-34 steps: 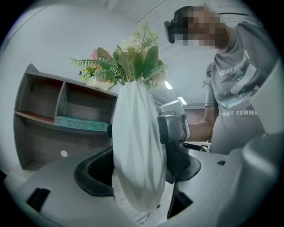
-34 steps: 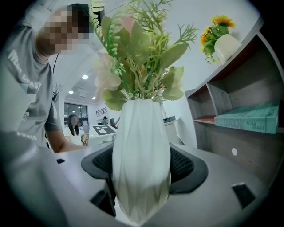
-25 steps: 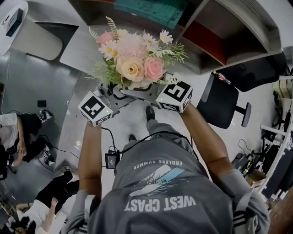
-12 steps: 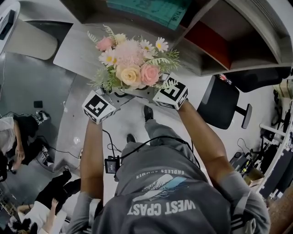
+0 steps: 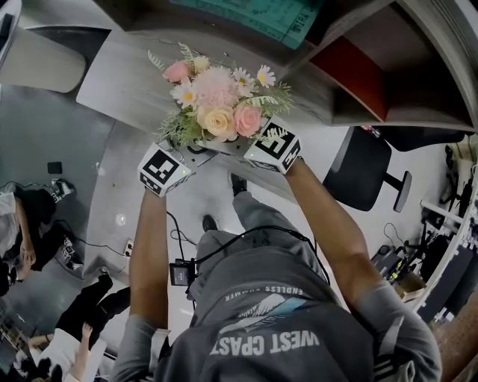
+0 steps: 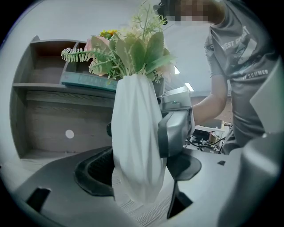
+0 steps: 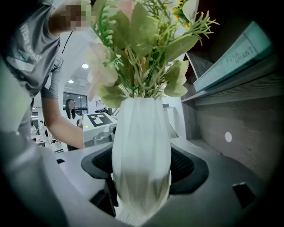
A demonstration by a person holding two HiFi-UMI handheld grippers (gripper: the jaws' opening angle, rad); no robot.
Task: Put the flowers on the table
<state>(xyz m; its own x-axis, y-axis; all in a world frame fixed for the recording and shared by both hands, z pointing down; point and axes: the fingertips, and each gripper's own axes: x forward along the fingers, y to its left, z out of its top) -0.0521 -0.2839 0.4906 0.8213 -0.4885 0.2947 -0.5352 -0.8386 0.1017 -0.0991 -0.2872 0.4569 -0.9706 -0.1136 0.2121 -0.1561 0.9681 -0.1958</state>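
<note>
A bouquet of pink, cream and white flowers (image 5: 216, 104) stands in a white faceted vase (image 6: 133, 146), held in the air over the near edge of the grey wooden table (image 5: 127, 82). My left gripper (image 5: 190, 151) and my right gripper (image 5: 233, 146) clasp the vase from opposite sides. In the left gripper view the vase fills the gap between the black pads (image 6: 95, 175) of the left gripper (image 6: 135, 177). The right gripper view shows the vase (image 7: 141, 150) wedged the same way in the right gripper (image 7: 142, 173). The foot of the vase is hidden.
A wooden shelf unit (image 5: 358, 67) with a teal book (image 5: 276, 15) rises behind the table. A black office chair (image 5: 362, 168) stands at the right. People sit on the floor at the lower left (image 5: 22, 231). Cables hang at the person's waist.
Both grippers and the vase have moved together away from the body and down toward the table. The grip looks the same.
</note>
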